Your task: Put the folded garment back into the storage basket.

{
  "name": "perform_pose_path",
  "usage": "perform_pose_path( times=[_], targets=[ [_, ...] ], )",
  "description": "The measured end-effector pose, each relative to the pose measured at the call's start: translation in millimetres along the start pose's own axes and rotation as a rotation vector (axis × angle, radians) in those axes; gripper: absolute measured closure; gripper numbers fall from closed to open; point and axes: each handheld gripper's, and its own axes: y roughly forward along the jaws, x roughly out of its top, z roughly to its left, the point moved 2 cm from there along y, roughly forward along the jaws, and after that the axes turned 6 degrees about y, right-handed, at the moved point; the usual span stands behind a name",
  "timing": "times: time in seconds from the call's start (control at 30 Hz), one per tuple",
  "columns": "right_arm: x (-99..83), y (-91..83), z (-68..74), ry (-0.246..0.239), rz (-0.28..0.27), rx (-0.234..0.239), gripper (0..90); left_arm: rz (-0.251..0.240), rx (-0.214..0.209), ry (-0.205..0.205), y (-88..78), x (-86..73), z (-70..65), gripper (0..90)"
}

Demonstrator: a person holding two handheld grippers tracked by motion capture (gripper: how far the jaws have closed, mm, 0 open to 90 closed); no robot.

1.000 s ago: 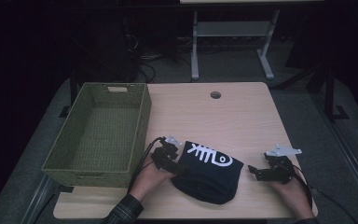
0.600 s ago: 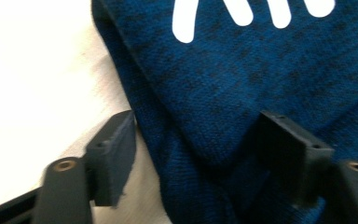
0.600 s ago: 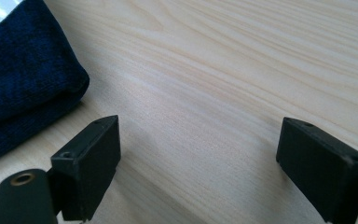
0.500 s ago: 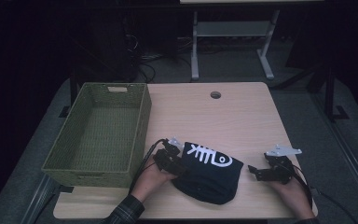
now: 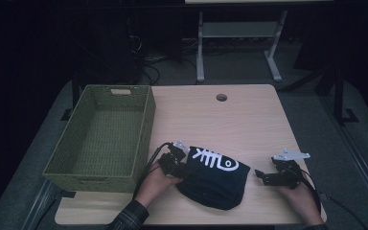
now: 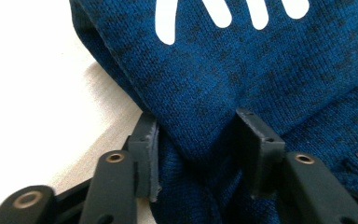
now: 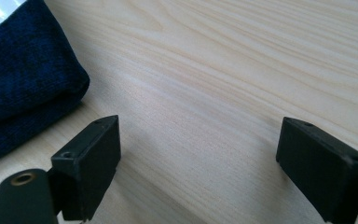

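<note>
Now | desk (image 5: pixel 249 120): pale wood, dark room | folded blue cloth (image 5: pixel 215 177) at near edge | left tool (image 6: pixel 198 140) closing on cloth fold | right tool (image 7: pixel 198 163) open over bare wood | green basket (image 5: pixel 100 139) left.

Open tabletop (image 5: pixel 230 124) stretches beyond the folded garment (image 5: pixel 213 179), which fills the near middle between both hands. A green basket (image 5: pixel 100 139) walls off the left edge. Bare wood lies between the right gripper (image 7: pixel 198 154) and the cloth.

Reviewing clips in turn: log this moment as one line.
left tongs: closing on sweater edge | right tongs: open, over table | basket: nothing inside
</note>
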Motion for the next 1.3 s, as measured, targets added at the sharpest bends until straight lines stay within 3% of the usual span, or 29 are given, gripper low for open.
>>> perform_pose_path(
  times=[0.27,0.53,0.77,0.9,1.3],
  targets=[
    [0.1,0.1,0.1,0.001,-0.002,-0.002,13.7,0.025,-0.013,0.001,1.3,3.3,-0.1,67.3],
    [0.1,0.0,0.0,0.000,-0.001,-0.002,13.8,0.035,-0.019,0.020,-3.0,8.3,-1.4,71.6],
    [0.0,-0.1,-0.1,0.000,0.000,-0.003,14.0,0.006,-0.053,0.007,-20.9,21.1,-6.7,71.8],
    [0.0,-0.2,0.2,0.003,0.002,-0.002,14.0,0.006,-0.064,0.021,-28.9,29.1,-9.8,72.1],
    [0.0,-0.2,0.2,0.003,0.001,-0.002,14.0,0.018,-0.040,0.087,-58.3,63.8,-19.5,72.8]
  ],
)
